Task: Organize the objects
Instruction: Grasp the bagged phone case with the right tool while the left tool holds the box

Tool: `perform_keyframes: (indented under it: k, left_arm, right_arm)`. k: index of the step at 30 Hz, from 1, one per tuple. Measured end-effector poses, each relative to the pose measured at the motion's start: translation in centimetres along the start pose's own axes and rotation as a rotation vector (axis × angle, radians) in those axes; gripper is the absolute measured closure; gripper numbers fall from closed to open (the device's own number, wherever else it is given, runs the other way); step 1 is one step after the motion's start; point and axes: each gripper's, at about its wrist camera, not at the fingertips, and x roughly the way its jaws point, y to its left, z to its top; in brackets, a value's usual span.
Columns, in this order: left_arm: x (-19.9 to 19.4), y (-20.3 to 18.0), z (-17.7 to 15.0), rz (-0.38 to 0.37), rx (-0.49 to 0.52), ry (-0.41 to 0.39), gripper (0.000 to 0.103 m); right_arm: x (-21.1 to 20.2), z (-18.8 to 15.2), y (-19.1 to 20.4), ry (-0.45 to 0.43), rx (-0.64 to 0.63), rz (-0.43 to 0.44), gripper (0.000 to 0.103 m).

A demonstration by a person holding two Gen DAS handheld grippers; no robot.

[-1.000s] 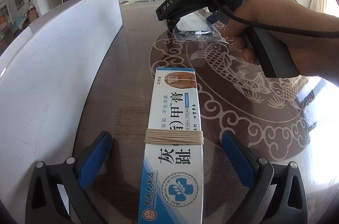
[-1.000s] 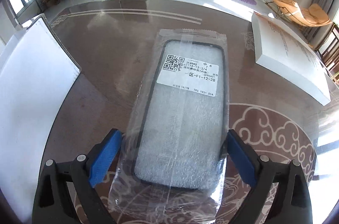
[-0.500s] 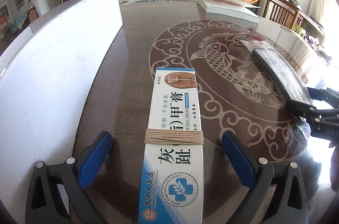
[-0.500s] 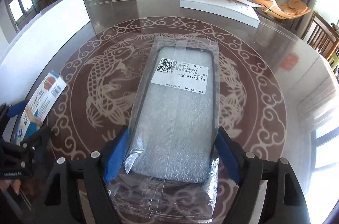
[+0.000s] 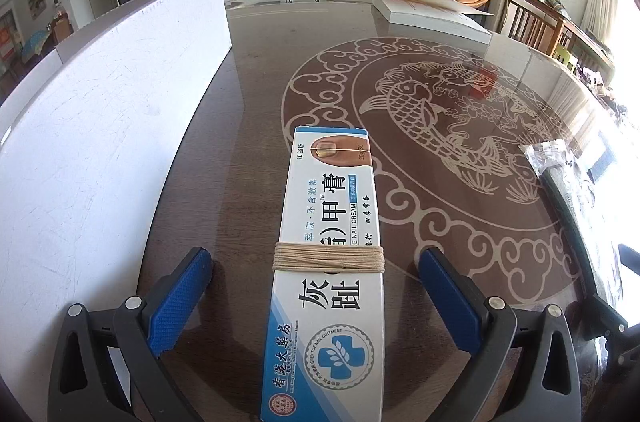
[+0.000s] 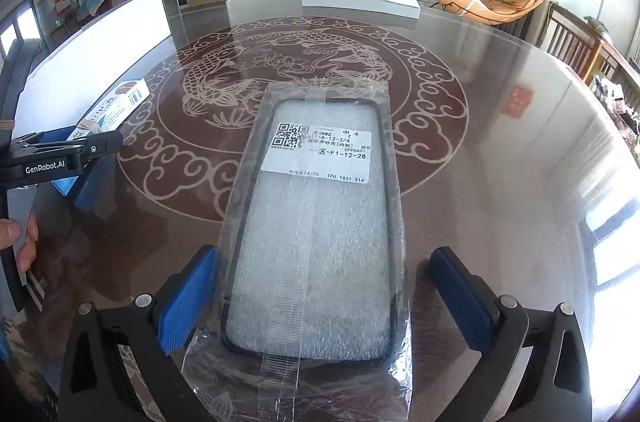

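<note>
While both fingers sit spread wide, box (image 5: 326, 262) and case (image 6: 316, 234) each lie lengthwise between them, mid-frame, ungripped.

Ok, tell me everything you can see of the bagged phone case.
The phone case is a dark rim around white foam padding, sealed in a crinkled clear plastic bag with tape down its length. A white label carries a QR code. It lies flat on the table, pointing away, between the right gripper's open jaws.
</note>
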Motion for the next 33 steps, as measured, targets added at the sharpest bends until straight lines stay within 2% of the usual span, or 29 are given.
perform_keyframes:
  k: [20,21,23,25,27,30,33]
  left_arm:
    - [0.0,0.0,0.0,0.000,0.000,0.000,0.000]
    - [0.0,0.0,0.0,-0.003,0.005,0.000,0.000]
    - [0.1,-0.1,0.1,-0.051,0.078,0.026,0.000]
    - [0.1,0.2,0.4,-0.093,0.124,0.076,0.000]
    - [0.1,0.3,0.7,-0.119,0.128,0.112,0.000]
    - [0.3,-0.4,1.1,-0.072,0.127,0.173,0.000]
    - [0.6,-0.4,2.0,-0.074,0.131,0.220,0.000]
  right_arm:
    - [0.1,0.0,0.0,0.000,0.001,0.002,0.000]
    - [0.2,0.1,0.0,0.000,-0.002,0.005,0.000]
    - [0.1,0.0,-0.1,0.006,-0.032,0.028,0.000]
    - [0.4,0.7,-0.6,0.051,-0.042,0.068,0.000]
    - [0.6,1.7,-1.5,0.111,0.010,0.126,0.000]
    - [1.4,3.7,-2.7,0.221,0.091,0.190,0.000]
    - [3.0,5.6,-2.6,0.329,0.108,0.176,0.000]
